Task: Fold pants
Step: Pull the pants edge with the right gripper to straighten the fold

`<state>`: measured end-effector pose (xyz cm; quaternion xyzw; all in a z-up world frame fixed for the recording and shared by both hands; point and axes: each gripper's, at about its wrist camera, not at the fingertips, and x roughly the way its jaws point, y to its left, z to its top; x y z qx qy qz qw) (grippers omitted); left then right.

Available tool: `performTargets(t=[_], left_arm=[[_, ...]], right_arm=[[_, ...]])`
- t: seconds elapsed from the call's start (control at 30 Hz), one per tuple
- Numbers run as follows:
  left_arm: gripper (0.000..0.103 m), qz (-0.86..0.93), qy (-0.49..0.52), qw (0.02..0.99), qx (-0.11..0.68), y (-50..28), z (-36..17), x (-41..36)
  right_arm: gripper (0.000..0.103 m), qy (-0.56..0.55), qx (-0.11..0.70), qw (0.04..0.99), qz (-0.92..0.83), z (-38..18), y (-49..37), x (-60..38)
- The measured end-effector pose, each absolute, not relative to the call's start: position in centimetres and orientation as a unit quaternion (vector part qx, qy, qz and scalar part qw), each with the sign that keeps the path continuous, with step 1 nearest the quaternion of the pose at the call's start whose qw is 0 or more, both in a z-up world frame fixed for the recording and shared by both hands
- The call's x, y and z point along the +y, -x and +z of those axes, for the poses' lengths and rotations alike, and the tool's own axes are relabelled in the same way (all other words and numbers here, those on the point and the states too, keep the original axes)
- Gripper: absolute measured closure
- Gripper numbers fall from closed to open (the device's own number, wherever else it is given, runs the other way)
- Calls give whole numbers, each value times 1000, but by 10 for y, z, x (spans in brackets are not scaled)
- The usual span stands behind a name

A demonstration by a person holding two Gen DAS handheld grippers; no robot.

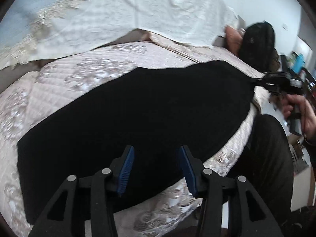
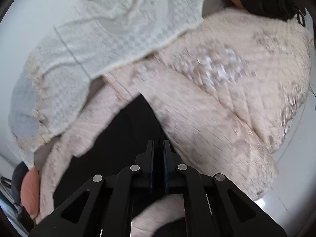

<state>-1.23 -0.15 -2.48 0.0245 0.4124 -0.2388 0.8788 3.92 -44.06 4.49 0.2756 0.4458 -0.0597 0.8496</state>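
Black pants (image 1: 138,108) lie spread lengthwise across a beige quilted bedspread (image 1: 83,75). My left gripper (image 1: 156,150) hovers over the pants near their front edge, its blue pads (image 1: 126,165) wide apart with nothing pinched between them. At the far right end of the pants, my right gripper (image 1: 257,83) is closed on a corner of the cloth, held by a person's hand (image 1: 296,108). In the right wrist view, the right gripper (image 2: 158,145) is shut with black pants fabric (image 2: 122,136) caught between its pads and running away to the left.
A pale textured blanket (image 1: 138,15) lies over the back of the bed, seen also in the right wrist view as the blanket (image 2: 118,35). A black bag (image 1: 258,37) and a pinkish cushion (image 1: 234,37) sit at the bed's far right. The person's dark-clad leg (image 1: 268,158) stands beside the bed edge.
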Motion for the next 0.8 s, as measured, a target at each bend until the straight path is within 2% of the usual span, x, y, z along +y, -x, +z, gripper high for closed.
performTargets(t=[0.3,0.43,0.5,0.57,0.7,0.8], left_arm=[[48,-270,-55,867,415,20,-28,-15],[48,-272,-47,863,423,16,-38,-19],[48,-269,-42,865,422,15,-37,-16],[48,-255,-31,873,414,15,-31,-9],[48,-220,9,887,407,8,-24,10],[48,-198,33,891,408,1,-25,14]], right_arm=[[96,-313,381,869,-46,89,-22,-436],[95,-307,457,831,-77,42,-29,-449],[76,-291,477,823,-100,29,-26,-454],[67,-238,464,843,-129,45,-22,-448],[67,-136,428,888,-97,82,-19,-413],[67,-69,448,892,-7,80,-25,-360]])
